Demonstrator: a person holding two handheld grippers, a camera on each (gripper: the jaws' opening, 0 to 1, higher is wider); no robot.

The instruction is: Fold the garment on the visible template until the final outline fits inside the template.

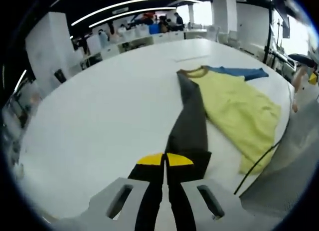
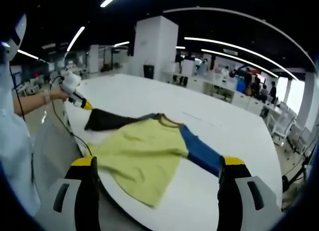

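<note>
On the smooth white round table, the left gripper pinches the soft yellow T-shirt's black sleeve; the right gripper hovers, jaws apart.

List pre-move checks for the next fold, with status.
1. Left gripper shut on the black sleeve: ok.
2. Right gripper open, nothing between its fingers: ok.
3. Blue sleeve lying flat: ok.
4. Yellow shirt fully on the white table: cannot tell, its hem lies at the edge.
5. Template outline visible: cannot tell.
</note>
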